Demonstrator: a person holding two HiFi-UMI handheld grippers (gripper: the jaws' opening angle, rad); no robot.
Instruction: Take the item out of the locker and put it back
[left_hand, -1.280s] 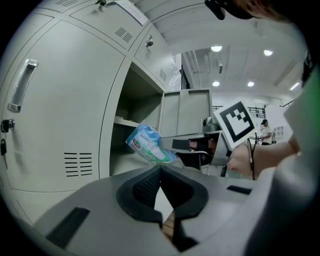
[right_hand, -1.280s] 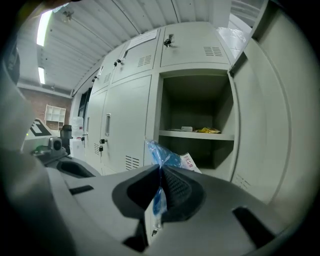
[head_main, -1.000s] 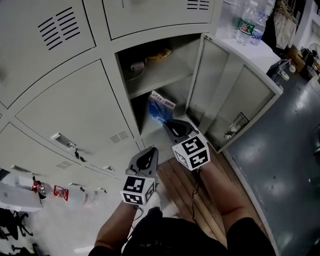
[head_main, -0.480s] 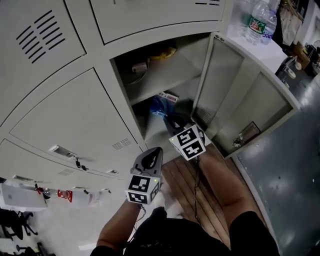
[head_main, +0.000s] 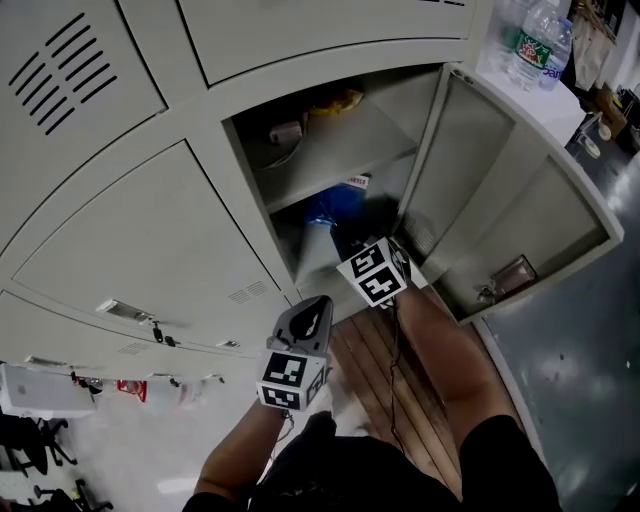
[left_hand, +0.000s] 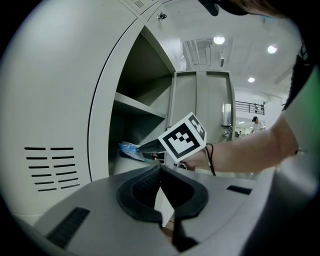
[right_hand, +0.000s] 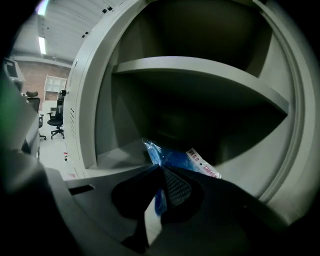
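Note:
The open locker (head_main: 452, 150) has a shelf (head_main: 335, 155) across its middle. A blue plastic bag with a red-and-white label (head_main: 330, 207) lies in the lower compartment. My right gripper (head_main: 347, 232) reaches into that compartment, its marker cube at the opening. In the right gripper view its jaws (right_hand: 161, 169) are shut, with the blue bag (right_hand: 176, 158) pinched at their tips. My left gripper (head_main: 314, 305) hangs outside, lower left of the opening. It is shut (left_hand: 160, 169) with nothing in it, and it looks toward the blue bag (left_hand: 129, 149).
The locker door (head_main: 520, 215) stands open to the right. On the upper shelf lie a yellow item (head_main: 337, 100) and a small pale object (head_main: 285, 130). Water bottles (head_main: 537, 42) stand on a white top at the far right. Closed locker doors (head_main: 140, 240) fill the left.
My right gripper has pushed further into the lower compartment, and the blue bag has gone deeper with it. The left gripper has stayed outside, little changed.

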